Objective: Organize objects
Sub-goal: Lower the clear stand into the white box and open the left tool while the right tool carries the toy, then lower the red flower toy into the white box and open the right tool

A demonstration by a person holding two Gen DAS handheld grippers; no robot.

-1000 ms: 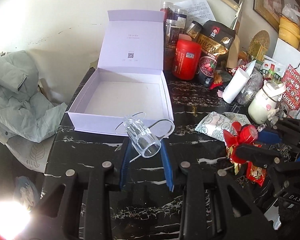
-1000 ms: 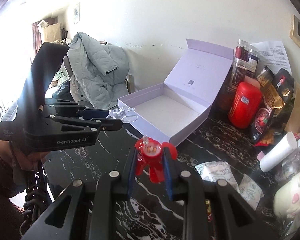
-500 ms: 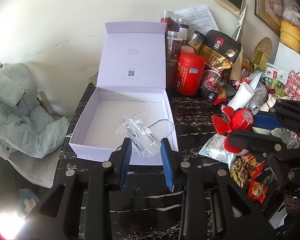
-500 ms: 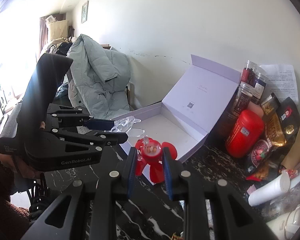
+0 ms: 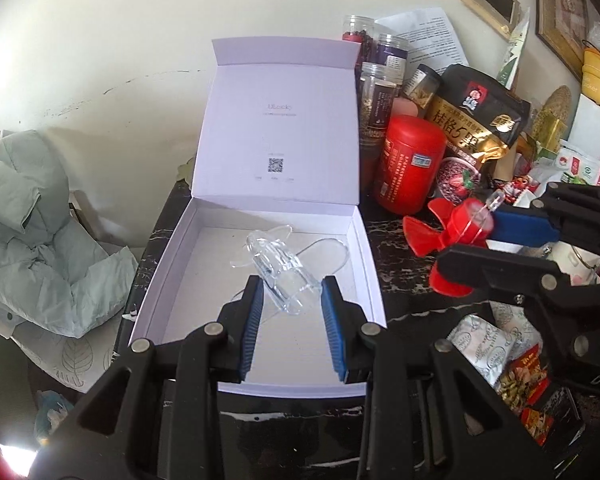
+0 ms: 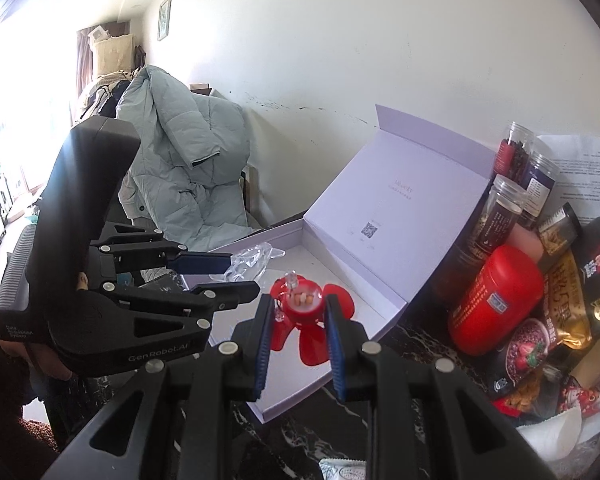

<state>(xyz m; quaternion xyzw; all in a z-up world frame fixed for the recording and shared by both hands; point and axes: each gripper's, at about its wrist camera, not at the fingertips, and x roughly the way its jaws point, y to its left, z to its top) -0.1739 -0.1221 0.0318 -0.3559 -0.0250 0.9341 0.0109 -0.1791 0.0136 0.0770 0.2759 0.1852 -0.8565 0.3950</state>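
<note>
Hovering over the lilac box [image 5: 172, 264]: left tongs [image 5: 290, 296] clamping a clear plastic propeller toy [image 5: 278, 270], right tongs [image 6: 296, 312] clamping a red one [image 6: 300, 306].

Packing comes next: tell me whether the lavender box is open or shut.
Open. The lavender box has its lid standing upright against the wall, its white floor exposed.

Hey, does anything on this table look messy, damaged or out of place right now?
Nothing looks spilled or broken. The odd part is the clutter: snack packets lie loose on the black marble table beside the open lavender box, which is empty.
</note>
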